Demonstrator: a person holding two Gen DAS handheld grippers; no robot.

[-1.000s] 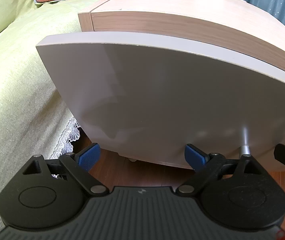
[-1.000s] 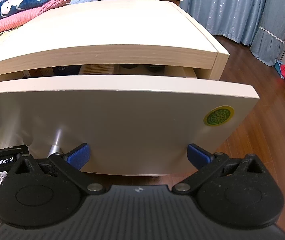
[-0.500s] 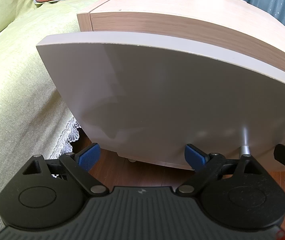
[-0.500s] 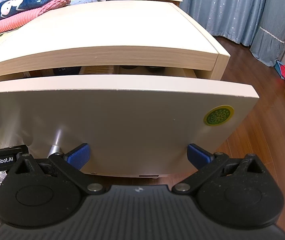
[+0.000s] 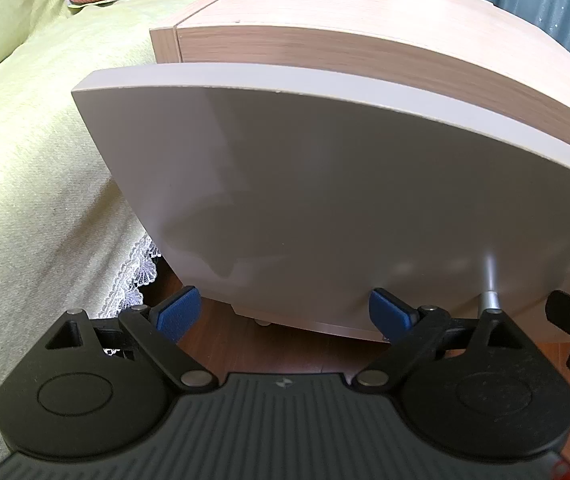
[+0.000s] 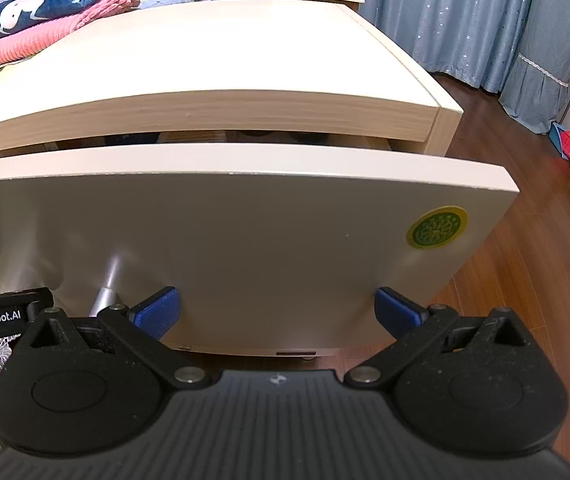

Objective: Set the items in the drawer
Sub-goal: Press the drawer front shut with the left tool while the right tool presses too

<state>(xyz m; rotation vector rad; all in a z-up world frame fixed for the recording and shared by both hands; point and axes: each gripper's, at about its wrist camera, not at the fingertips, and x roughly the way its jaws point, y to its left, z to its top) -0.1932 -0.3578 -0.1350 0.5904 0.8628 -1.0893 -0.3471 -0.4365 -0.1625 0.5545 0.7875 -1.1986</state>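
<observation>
Drawer pushed nearly shut since a second ago, slit at upper centre narrower, items barely visible inside; left gripper and right gripper spread wide, empty, against its front.

Even indoor light (fisheye-bent edges)

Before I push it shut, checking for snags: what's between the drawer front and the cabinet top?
Only a narrow open gap between drawer front and cabinet top; dark contents sit below it, right wrist view.
</observation>
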